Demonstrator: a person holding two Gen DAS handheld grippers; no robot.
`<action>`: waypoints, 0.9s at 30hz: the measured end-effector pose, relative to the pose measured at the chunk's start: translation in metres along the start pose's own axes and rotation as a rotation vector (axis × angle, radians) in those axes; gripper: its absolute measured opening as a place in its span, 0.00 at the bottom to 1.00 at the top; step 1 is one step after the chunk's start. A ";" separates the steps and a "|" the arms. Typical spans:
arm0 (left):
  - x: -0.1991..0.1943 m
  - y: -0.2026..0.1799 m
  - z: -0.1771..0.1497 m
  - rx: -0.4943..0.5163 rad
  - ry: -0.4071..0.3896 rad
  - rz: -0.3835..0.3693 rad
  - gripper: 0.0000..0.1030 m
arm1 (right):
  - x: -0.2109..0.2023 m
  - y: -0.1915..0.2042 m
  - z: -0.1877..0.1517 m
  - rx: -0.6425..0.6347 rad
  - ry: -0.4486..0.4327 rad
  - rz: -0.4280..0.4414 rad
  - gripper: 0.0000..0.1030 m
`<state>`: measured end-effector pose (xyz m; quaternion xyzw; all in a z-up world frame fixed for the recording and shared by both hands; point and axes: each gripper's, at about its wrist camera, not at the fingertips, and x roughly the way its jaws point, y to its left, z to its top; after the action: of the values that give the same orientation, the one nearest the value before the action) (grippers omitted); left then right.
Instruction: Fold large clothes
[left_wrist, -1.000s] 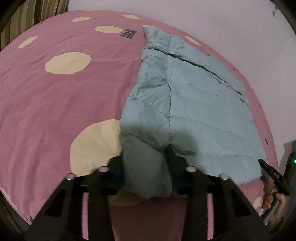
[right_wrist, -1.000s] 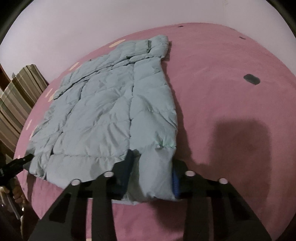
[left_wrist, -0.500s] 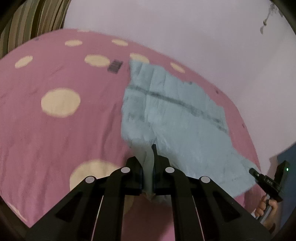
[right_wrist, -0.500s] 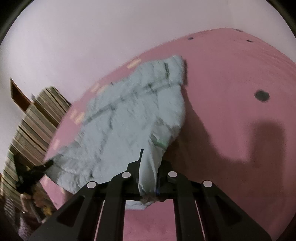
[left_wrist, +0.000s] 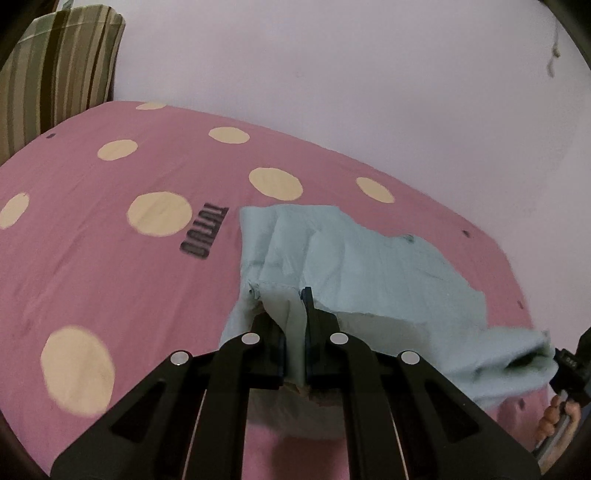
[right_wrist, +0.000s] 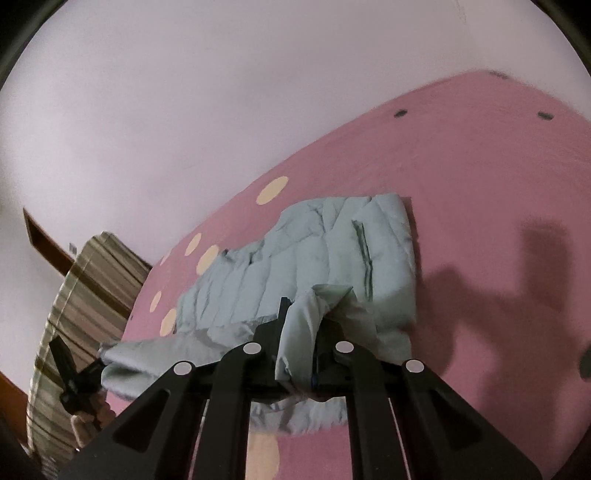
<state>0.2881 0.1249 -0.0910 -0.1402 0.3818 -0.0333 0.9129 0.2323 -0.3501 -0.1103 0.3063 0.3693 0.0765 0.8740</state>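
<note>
Currently the light-blue quilted jacket (left_wrist: 354, 266) is lying partly on the pink dotted bed cover (left_wrist: 110, 266), its far portion resting near the wall (left_wrist: 332, 74) and its near hem lifted. The left gripper (left_wrist: 294, 325) is pinching one hem corner between nearly closed jaws; the right gripper (right_wrist: 301, 332) is clamping the other corner likewise.

Judged from this, the hem is being carried over toward the collar end. To do it well, both corners should be travelling level and together, keeping the hem taut so the padded layers are not bunching, and landing square on the far edge before either grip is loosening.

Fabric beneath the raised hem is being hidden by both tools. The sleeve positions are hard to make out, and the striped bedding (right_wrist: 85, 295) beyond the jacket is being cut off.
</note>
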 end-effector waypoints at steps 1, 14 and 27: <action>0.014 -0.001 0.004 0.010 0.008 0.017 0.06 | 0.013 -0.005 0.007 0.016 0.006 -0.009 0.08; 0.128 0.003 -0.002 0.084 0.129 0.107 0.08 | 0.114 -0.047 0.016 0.057 0.117 -0.104 0.08; 0.056 0.013 0.015 0.047 0.001 0.050 0.76 | 0.033 -0.038 0.024 0.010 -0.010 -0.079 0.54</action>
<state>0.3378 0.1309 -0.1234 -0.1091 0.3848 -0.0196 0.9163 0.2691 -0.3796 -0.1400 0.2961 0.3771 0.0384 0.8767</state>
